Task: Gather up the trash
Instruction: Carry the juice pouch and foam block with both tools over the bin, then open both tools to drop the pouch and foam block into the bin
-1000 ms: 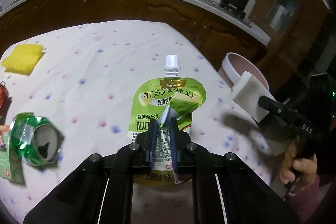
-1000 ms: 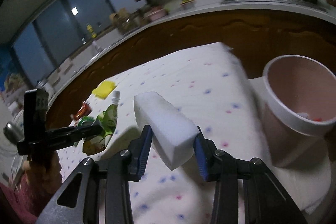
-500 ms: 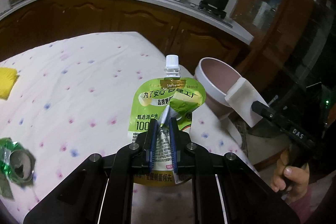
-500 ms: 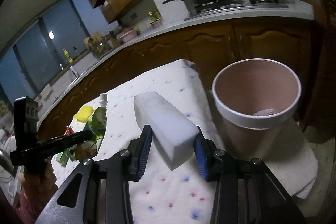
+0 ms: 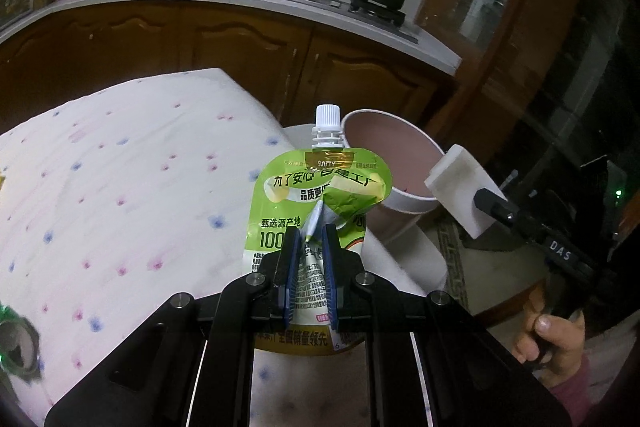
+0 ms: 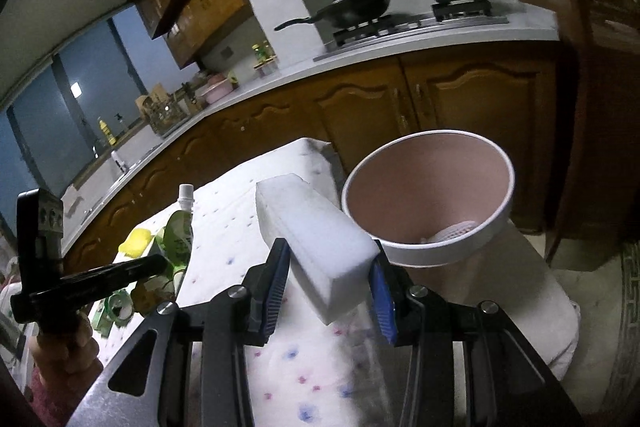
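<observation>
My left gripper (image 5: 308, 239) is shut on a green drink pouch (image 5: 316, 187) with a white cap, held upright above the table's right end. A pink bin (image 5: 384, 143) with a white rim stands just beyond the pouch, off the table's edge. My right gripper (image 6: 330, 265) is shut on a white foam block (image 6: 316, 239), close to the bin (image 6: 432, 195) on its near left side. The bin holds some white trash at its bottom. In the left wrist view the foam block (image 5: 460, 195) hangs right of the bin. The pouch (image 6: 180, 235) shows at the left of the right wrist view.
A table (image 5: 120, 187) under a white dotted cloth carries a crushed green can (image 5: 16, 351) at its near left and a yellow sponge (image 6: 136, 241). A brown kitchen counter (image 5: 240, 39) with a wok and pot runs behind. A person's hand (image 5: 556, 343) grips the right tool.
Both grippers have moved right toward the bin with their loads. The bin has grown larger in both views; the can and the yellow sponge have slid off to the left.
</observation>
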### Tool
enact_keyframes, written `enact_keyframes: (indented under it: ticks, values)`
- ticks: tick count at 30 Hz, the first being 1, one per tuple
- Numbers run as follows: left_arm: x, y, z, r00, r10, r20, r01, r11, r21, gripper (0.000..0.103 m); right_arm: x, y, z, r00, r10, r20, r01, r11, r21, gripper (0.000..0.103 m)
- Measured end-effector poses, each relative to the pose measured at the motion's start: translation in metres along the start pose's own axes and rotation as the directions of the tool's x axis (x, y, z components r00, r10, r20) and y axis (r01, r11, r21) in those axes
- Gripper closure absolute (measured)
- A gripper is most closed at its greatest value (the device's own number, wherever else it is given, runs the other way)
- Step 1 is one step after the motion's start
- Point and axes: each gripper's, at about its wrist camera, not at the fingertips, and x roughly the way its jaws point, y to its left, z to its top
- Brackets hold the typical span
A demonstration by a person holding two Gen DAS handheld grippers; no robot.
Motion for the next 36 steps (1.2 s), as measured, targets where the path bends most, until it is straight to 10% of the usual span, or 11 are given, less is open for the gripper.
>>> enact_keyframes:
  ticks: [36]
  values:
    - [0.146,-0.087,0.092,0.990,-0.095,-0.106,0.105,0.990,0.091,0.092,0.040,-0.083,0.060,0.985,-0.173,0.025,0.171,0.983,0.065,0.062]
